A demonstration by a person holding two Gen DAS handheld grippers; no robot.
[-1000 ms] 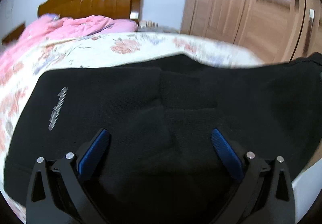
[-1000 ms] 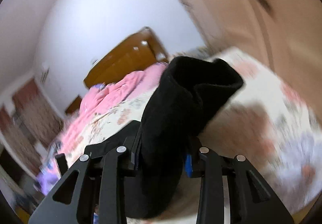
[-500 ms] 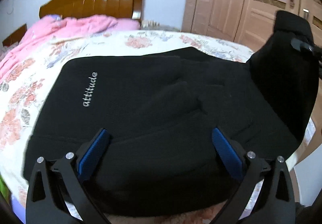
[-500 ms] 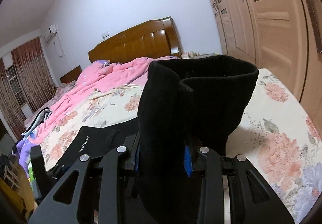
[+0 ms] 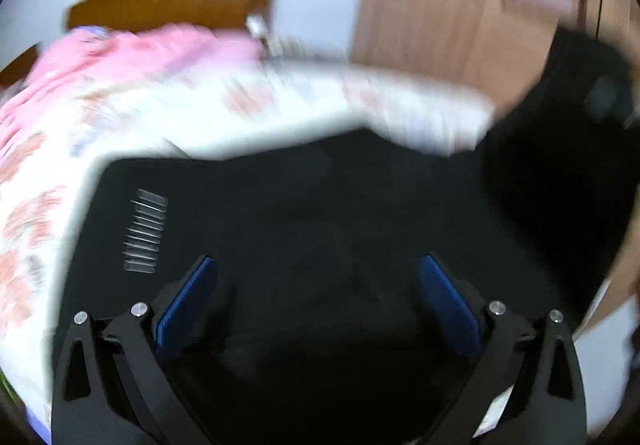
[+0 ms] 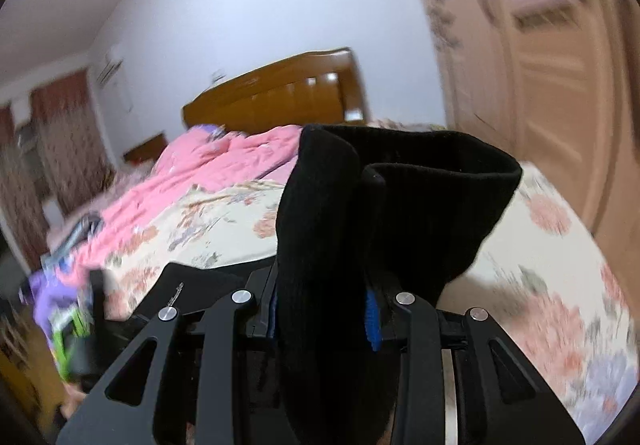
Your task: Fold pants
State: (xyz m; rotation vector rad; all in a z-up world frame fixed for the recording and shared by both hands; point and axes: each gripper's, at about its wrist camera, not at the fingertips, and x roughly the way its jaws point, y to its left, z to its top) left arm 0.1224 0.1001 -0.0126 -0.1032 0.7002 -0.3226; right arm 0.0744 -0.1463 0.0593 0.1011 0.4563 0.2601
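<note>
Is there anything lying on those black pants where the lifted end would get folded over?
Nothing visible. The right gripper holds the cuff end of the pants up; the rest lies flat on the bed, bare on top. The open left gripper hovers over it.

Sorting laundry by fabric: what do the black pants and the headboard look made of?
Pants: probably a soft matte knit, fleece-like; the cuff clamped in the right gripper shows fine ribbing. Headboard: wood with a glossy varnish, judging by its brown tone and bright highlights.
</note>
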